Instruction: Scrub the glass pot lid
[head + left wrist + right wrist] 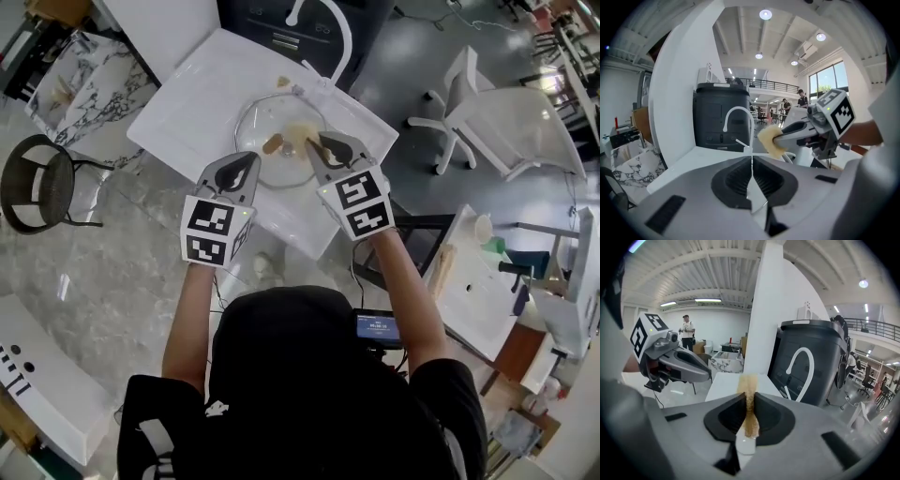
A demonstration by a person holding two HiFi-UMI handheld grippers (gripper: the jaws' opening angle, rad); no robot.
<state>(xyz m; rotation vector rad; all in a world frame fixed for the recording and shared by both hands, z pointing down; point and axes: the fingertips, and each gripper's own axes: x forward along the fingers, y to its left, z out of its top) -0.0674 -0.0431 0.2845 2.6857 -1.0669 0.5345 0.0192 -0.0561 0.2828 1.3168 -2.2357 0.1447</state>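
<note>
Jaws of the left gripper [751, 161] are resting pressed together with nothing between them, so this tool is carrying no load and is free to steady something. Those of the right gripper [749, 401] are squeezing a yellow-brown sponge [748, 383], which is poking out past the tips, presumably so the soft edge rather than the plastic meets the glass. Both tools are hovering side by side, the right one at about 3 o'clock from the left in the head view, each pointing forward and somewhat down. The glass pot lid [265, 117] is lying on the white table [187, 103] at 12 o'clock of the pair, seemingly below them and touched by neither. A small brown piece near its middle may be its knob, though it is too small to be sure. Beyond the lid, again at 12 o'clock, a white faucet [343, 42] is arching in front of a dark cabinet [719, 112]. Scrubbing is looking not yet under way: the sponge needs lowering onto the lid while the empty gripper pins the rim against sliding.
</note>
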